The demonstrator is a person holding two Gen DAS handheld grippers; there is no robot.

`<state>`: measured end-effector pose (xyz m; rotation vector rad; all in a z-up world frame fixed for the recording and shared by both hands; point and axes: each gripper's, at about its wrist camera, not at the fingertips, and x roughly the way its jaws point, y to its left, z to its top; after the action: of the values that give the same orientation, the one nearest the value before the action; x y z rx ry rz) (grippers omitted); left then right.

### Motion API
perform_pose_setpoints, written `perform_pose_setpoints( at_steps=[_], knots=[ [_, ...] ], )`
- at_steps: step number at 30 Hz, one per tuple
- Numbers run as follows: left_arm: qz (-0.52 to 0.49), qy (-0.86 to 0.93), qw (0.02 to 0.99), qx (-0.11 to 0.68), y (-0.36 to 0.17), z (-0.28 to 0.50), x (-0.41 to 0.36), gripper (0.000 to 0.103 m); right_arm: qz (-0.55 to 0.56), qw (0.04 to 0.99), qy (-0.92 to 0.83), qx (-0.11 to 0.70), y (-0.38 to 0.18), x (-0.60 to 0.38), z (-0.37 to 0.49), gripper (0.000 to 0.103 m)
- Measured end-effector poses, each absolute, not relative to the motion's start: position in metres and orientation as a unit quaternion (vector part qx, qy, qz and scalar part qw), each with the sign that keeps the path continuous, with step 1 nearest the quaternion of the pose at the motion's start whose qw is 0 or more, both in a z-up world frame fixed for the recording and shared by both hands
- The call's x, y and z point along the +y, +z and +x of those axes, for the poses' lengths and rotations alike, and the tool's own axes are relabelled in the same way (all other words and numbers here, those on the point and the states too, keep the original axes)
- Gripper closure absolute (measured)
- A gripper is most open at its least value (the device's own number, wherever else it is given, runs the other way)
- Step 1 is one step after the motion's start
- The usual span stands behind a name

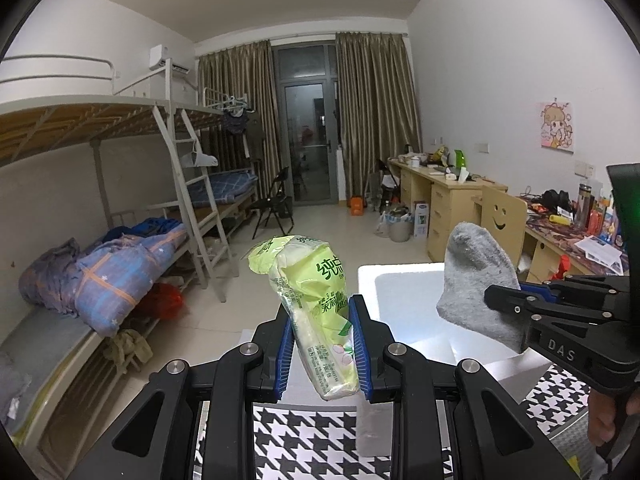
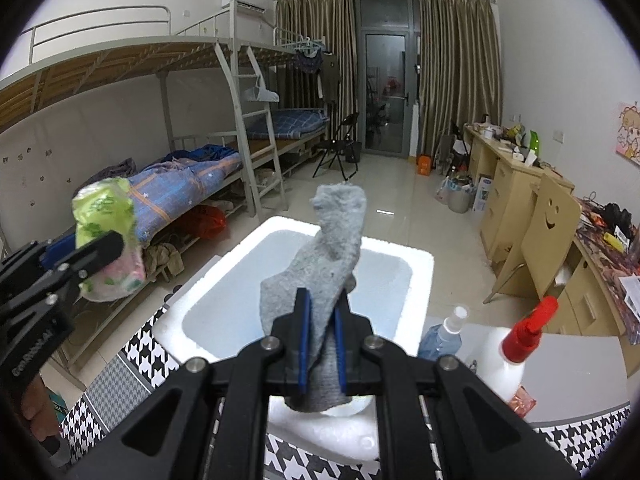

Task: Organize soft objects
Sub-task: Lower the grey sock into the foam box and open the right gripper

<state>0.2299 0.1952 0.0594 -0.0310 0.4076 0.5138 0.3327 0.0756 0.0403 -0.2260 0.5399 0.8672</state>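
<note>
Left wrist view: left gripper (image 1: 320, 344) is clamped on a green tissue pack (image 1: 316, 304), blue pads squeezing its lower half, pack tilted up and left, held in the air short of the white foam box (image 1: 404, 280). The right gripper (image 1: 502, 304) comes in from the right edge, pinching a grey sock (image 1: 476, 276) over the box opening. Houndstooth cloth (image 1: 304, 440) is below the jaws. Right wrist view: right gripper (image 2: 320, 344) is closed tight on the grey sock (image 2: 328, 264), which stands up out of the pads, directly above the white foam box (image 2: 420, 264); box interior looks empty. The left gripper (image 2: 100, 248) with the tissue pack (image 2: 108, 236) sits off to the left, outside the box rim. A spray bottle (image 2: 444, 332) and a red-capped white bottle (image 2: 512, 352) stand just right of the box on the same table. My read: step in hand is dropping both soft items in the box. Sock's already over the opening, so lower before releasing so it doesn't drape on the rim. Pack needs to travel right, over the box, first. Stagger the two drops so the grippers don't collide, and keep clear of the bottles.
</note>
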Motion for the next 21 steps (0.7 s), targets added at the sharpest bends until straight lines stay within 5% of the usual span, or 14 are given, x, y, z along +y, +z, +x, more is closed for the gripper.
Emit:
perform_pose_setpoints(
  at_steps=[11, 14, 16, 21],
  knots=[
    [-0.017, 0.259, 0.944, 0.204, 0.06, 0.228, 0.195, 0.075, -0.127, 0.861, 0.412, 0.27, 0.031, 0.088, 0.342, 0.083],
    [-0.018, 0.259, 0.943, 0.206, 0.06, 0.229, 0.195, 0.075, -0.123, 0.859, 0.41, 0.28, 0.029, 0.088, 0.346, 0.062],
    [-0.019, 0.26, 0.943, 0.207, 0.059, 0.229, 0.195, 0.075, -0.127, 0.858, 0.409, 0.284, 0.028, 0.088, 0.346, 0.037],
    [-0.021, 0.258, 0.943, 0.212, 0.058, 0.233, 0.195, 0.075, -0.129, 0.861, 0.419, 0.26, 0.034, 0.083, 0.331, 0.024]
  ],
)
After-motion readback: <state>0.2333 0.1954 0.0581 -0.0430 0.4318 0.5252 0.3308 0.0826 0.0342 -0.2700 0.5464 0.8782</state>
